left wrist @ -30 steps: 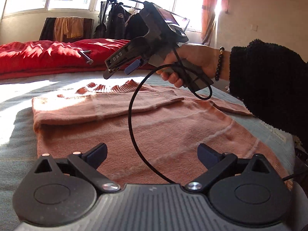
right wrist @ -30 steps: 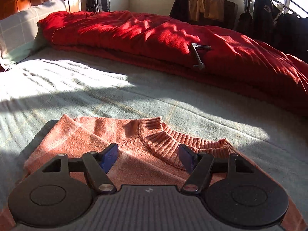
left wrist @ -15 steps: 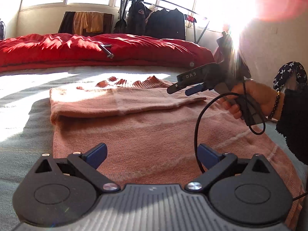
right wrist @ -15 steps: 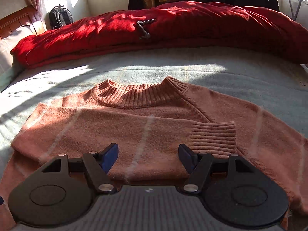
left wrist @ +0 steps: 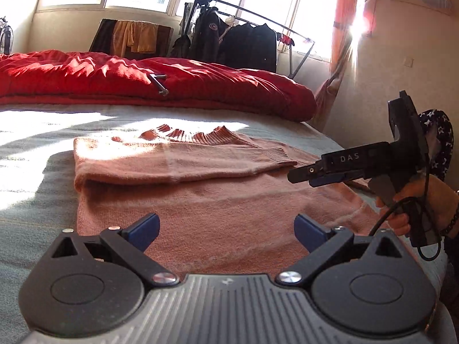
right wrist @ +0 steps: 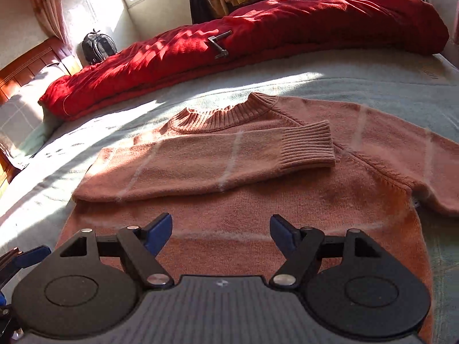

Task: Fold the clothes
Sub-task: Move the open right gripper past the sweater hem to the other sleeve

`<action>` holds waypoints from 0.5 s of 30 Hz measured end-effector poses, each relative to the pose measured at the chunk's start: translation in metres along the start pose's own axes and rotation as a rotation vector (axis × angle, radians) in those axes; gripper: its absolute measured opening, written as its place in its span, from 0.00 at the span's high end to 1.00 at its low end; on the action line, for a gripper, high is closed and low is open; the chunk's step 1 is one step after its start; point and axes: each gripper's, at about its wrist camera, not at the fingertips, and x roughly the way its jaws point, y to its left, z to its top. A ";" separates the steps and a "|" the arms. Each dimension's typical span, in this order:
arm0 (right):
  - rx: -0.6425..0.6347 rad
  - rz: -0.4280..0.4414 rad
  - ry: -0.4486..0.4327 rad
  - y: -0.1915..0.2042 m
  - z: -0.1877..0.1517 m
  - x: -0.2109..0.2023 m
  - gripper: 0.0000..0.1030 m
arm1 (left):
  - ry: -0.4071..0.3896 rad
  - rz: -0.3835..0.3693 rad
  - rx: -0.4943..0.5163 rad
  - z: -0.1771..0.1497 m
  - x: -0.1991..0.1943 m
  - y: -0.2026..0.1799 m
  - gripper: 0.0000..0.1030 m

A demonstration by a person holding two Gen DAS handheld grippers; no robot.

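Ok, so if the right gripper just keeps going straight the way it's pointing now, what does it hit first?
Probably the pink sweater itself: the right gripper, empty with its jaws opening, angles down at the body panel just below the folded-over sleeve. Nothing stands in between, though depth is hard to judge.

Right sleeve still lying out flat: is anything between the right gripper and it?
Nothing visible. The unfolded sleeve lies bare on the bed, with only sweater fabric between it and the right gripper, whose jaws are opening and empty.

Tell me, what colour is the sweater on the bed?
Salmon pink sweater with thin pale stripes, clearest in the right wrist view.
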 end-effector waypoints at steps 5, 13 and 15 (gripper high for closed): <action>-0.073 -0.139 0.055 0.008 -0.051 -0.023 0.22 | 0.009 0.032 0.054 0.001 -0.015 -0.023 0.03; -0.210 -0.260 -0.090 0.026 -0.148 -0.115 0.17 | 0.083 0.017 0.068 -0.020 -0.032 -0.061 0.03; -0.202 -0.236 -0.096 0.023 -0.159 -0.123 0.05 | 0.126 -0.004 0.051 -0.036 -0.026 -0.066 0.03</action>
